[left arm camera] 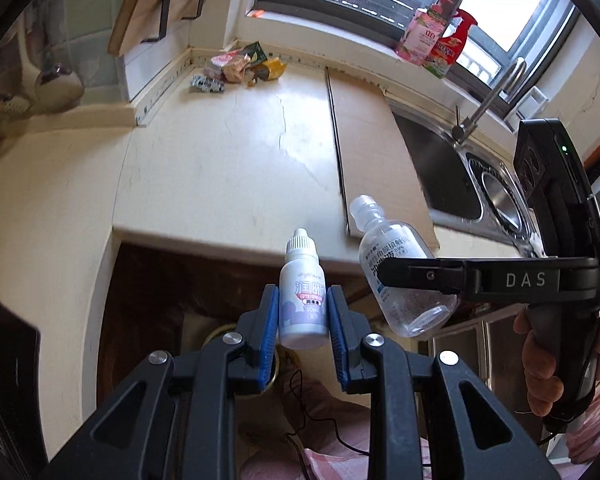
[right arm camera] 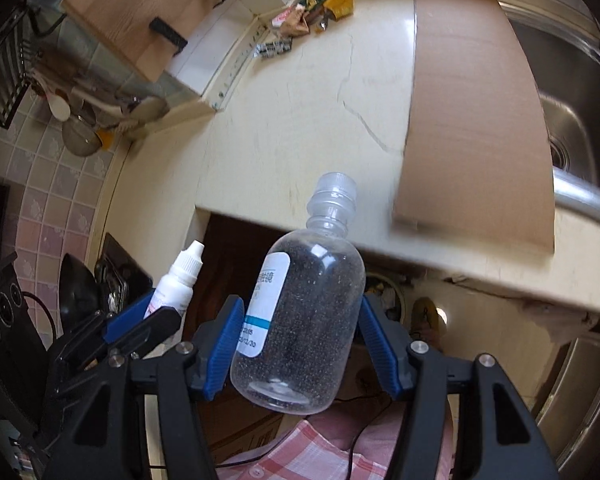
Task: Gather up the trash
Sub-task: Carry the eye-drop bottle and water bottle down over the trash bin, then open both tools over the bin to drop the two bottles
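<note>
The left gripper [left arm camera: 303, 316] holds a dropper bottle [left arm camera: 302, 304] and the right gripper [right arm camera: 300, 334] a clear bottle [right arm camera: 300, 320], both off the counter edge [left arm camera: 228, 242]. The 2 bottles are close and may knock. The clear one sits tilted, perhaps slipping. More wrappers [left arm camera: 246, 66] wait in the far corner; the space below looks open.

We carry two black plastic grippers, the left gripper [left arm camera: 303, 320] and the right gripper [right arm camera: 300, 340], each with ribbed blue finger pads [left arm camera: 338, 330], round silver screws [left arm camera: 374, 340] and open triangular cut-outs, white "DAS" lettering, a green light, thin black cable, bare-skinned hand [left arm camera: 548, 364], pink-and-white checked sleeve [left arm camera: 592, 428].
</note>
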Tool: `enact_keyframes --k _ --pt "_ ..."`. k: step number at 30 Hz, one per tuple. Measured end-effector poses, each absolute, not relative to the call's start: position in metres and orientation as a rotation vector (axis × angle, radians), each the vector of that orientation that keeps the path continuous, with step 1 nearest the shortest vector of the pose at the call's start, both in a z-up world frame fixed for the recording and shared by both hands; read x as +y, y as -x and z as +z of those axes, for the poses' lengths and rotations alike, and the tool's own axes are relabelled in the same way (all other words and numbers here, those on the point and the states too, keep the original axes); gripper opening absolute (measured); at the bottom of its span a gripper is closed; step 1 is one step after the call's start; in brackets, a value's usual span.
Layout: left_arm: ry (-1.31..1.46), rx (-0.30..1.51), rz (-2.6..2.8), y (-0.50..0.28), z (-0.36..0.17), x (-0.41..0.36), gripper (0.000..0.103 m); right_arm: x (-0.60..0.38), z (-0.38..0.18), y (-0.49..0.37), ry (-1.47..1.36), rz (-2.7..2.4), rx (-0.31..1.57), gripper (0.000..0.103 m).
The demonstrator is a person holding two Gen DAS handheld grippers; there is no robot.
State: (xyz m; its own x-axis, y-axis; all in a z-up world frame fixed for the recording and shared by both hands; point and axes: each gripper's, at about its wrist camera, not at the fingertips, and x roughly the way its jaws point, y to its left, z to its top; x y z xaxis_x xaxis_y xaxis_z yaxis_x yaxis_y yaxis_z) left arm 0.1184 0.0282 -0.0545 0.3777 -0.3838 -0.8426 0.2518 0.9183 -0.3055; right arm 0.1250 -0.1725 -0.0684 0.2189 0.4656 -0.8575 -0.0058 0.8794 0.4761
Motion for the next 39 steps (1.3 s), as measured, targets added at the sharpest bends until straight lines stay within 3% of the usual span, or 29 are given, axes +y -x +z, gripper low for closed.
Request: enact_keyframes --k 7,16,30,39 --pt "0.130 1.186 -0.383 -0.072 -0.097 0.045 0.022 -0.143 -0.119 -0.072 -0.393 0.384 1.415 0.060" --pt "0.169 1.308 -0.332 -0.053 -0.189 0.062 0.022 -0.100 -0.208 -0.045 -0.280 0.417 1.508 0.060" --pt "0.242 1.444 -0.247 -0.077 -0.372 0.063 0.023 -0.094 -0.389 -0.069 -0.315 0.323 1.637 0.058" --pt "0.211 1.503 -0.208 -0.087 -0.455 0.066 0.024 -0.085 -0.473 -0.096 -0.285 0.305 1.682 0.058"
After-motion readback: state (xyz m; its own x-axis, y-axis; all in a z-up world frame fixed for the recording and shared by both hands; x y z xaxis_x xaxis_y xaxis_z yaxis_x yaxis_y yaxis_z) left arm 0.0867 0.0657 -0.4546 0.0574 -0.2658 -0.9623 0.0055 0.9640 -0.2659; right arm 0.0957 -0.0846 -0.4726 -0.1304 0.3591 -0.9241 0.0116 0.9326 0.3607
